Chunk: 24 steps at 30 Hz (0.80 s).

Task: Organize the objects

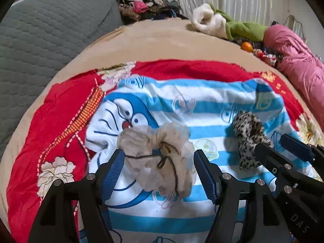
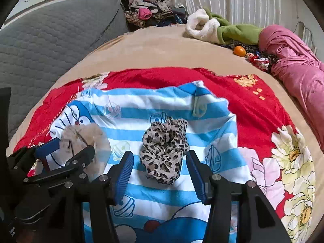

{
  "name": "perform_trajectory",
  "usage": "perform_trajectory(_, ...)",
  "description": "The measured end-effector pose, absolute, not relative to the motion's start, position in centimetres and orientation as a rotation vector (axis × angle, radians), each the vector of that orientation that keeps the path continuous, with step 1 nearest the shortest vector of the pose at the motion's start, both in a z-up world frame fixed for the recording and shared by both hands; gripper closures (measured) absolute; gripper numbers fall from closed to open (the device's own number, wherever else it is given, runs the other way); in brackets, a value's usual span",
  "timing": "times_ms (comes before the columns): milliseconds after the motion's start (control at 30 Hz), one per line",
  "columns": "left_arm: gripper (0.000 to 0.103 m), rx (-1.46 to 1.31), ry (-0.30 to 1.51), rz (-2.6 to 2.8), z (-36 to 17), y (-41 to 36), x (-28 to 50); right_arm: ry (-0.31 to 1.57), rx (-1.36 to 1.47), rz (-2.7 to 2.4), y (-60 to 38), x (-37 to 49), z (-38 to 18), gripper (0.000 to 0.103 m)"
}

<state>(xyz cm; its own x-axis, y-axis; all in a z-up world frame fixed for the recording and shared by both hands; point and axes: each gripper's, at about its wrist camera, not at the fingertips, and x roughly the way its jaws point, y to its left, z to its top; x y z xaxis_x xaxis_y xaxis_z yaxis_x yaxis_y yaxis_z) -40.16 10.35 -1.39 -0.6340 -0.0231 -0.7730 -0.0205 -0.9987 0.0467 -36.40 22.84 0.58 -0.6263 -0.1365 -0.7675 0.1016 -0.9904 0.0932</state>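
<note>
Bed [image 1: 154,40] with tan cover carries a red floral cloth [image 1: 60,109], and on that a blue-striped Doraemon towel [image 1: 202,105]. 2 scrunchies lie on the towel, well apart from each other.

Left hand-held gripper [image 1: 159,162]: jaws wide, straddling the beige scrunchie [image 1: 160,151]. Its dark elastic thread touches or nearly touches the left blue pad; the right pad stands clear of the fabric. Nothing clamped.

Right hand-held gripper [image 2: 160,165]: jaws wide, leopard scrunchie [image 2: 164,151] sits between the 2 pads with a gap on each side. In the left wrist view its finger overlaps the scrunchie's edge, so cannot tell if there is contact there.

Background: grey quilted cushion [image 1: 40,40], clothes pile [image 1: 145,4], white-and-green garment [image 2: 218,28], pink bundle [image 2: 293,56], orange [image 2: 240,51] near the far edge.
</note>
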Motion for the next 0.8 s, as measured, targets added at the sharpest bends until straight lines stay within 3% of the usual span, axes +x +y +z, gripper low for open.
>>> perform_trajectory(667,0.029,1.134,-0.04,-2.926,4.3,9.0,-35.3,-0.078,1.069,-2.819,23.3,-32.2,6.4,0.049)
perform_trajectory(800,0.029,1.12,-0.033,-2.936,5.4,8.7,-34.0,-0.072,1.043,-2.822,23.1,-30.9,7.7,0.043)
